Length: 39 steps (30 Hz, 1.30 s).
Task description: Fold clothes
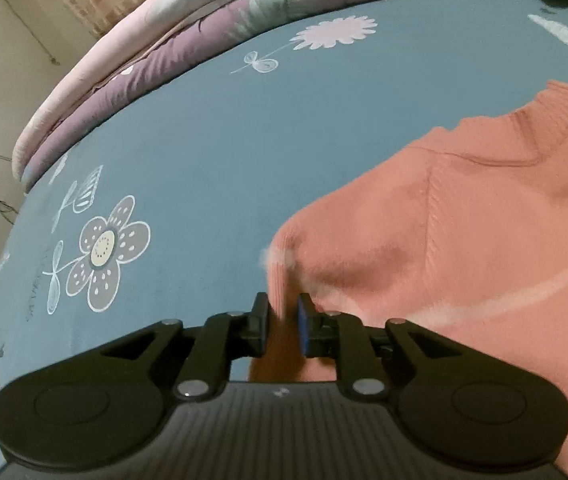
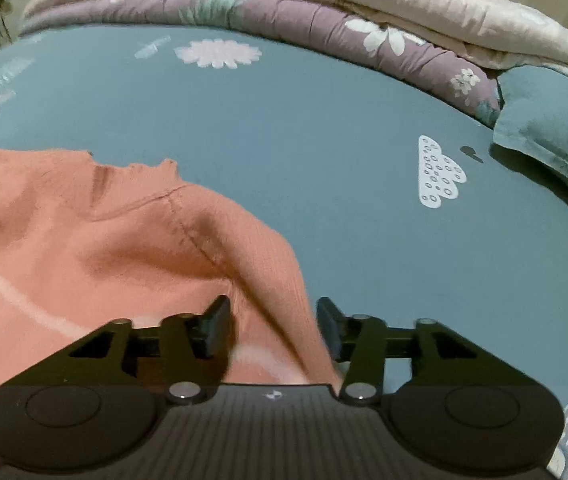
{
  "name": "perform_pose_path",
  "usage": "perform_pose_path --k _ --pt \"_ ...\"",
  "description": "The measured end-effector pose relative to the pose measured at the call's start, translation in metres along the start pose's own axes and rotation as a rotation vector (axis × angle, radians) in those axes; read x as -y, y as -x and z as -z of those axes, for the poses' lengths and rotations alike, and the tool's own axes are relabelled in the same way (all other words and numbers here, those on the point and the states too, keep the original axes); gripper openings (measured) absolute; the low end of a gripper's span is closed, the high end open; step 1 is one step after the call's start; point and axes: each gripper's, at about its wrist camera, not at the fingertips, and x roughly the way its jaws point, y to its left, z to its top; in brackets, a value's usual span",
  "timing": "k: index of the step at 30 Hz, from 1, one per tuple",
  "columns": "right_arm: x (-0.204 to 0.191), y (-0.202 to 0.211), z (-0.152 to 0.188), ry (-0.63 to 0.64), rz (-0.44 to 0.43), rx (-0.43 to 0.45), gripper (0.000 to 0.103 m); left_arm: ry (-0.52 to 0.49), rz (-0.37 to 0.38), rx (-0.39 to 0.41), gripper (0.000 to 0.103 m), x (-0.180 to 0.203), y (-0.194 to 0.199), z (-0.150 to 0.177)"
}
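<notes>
A salmon-pink knit sweater point(image 1: 464, 220) lies on the blue flowered bed sheet point(image 1: 204, 140), its collar towards the far side. In the left wrist view my left gripper point(image 1: 283, 308) stands at the sweater's left edge. Its jaws are a narrow gap apart with a strip of the knit between them, and the blue pad face shows free of the cloth. In the right wrist view the sweater point(image 2: 84, 240) fills the left half. My right gripper point(image 2: 274, 312) is open wide over the sweater's right sleeve edge, and the fabric lies loose between the fingers.
A folded purple and pink flowered quilt point(image 2: 324, 20) runs along the far side of the bed sheet point(image 2: 324, 140). A teal pillow point(image 2: 556, 132) lies at the far right. The quilt point(image 1: 204, 32) also borders the bed in the left wrist view.
</notes>
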Motion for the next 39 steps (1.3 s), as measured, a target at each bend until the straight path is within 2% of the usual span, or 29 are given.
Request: perform_pose_path --k 3,5,9,12,14,15,16,19,21,24,26,31,39 --pt "0.016 0.036 0.027 -0.051 -0.040 0.042 0.067 0.018 0.067 0.036 0.028 -0.012 0.021 0.015" --pt "0.025 0.059 0.047 -0.089 -0.060 0.066 0.074 0.017 0.105 0.073 0.045 -0.018 0.041 0.031" --pt "0.034 0.089 0.106 -0.197 -0.095 0.031 0.076 0.044 0.193 0.093 0.052 -0.022 0.076 0.069" --pt "0.021 0.104 0.146 -0.227 -0.081 0.000 0.081 0.055 0.223 0.107 0.056 -0.017 0.099 0.098" --pt "0.006 0.113 0.171 -0.238 -0.058 -0.014 0.086 0.058 0.224 0.127 0.067 -0.011 0.114 0.116" --pt "-0.001 0.118 0.183 -0.243 -0.046 -0.021 0.092 0.071 0.224 0.138 0.071 -0.008 0.121 0.125" --pt "-0.008 0.121 0.194 -0.251 -0.036 -0.029 0.094 0.091 0.231 0.144 0.074 -0.005 0.126 0.135" --pt "-0.028 0.119 0.219 -0.291 -0.019 -0.070 0.094 0.177 0.254 0.140 0.074 0.000 0.131 0.160" --pt "-0.041 0.117 0.232 -0.292 0.011 -0.079 0.103 0.227 0.265 0.140 0.074 -0.002 0.127 0.171" --pt "-0.061 0.113 0.235 -0.230 0.067 -0.090 0.103 0.276 0.268 0.138 0.075 -0.009 0.122 0.175" --pt "-0.063 0.112 0.236 -0.236 0.073 -0.098 0.103 0.294 0.263 0.138 0.075 -0.013 0.123 0.176" --pt "-0.065 0.111 0.238 -0.262 0.091 -0.085 0.103 0.260 0.284 0.147 0.074 -0.004 0.128 0.183" --pt "-0.070 0.108 0.234 -0.300 0.124 -0.100 0.103 0.245 0.375 0.137 0.069 0.004 0.119 0.176"
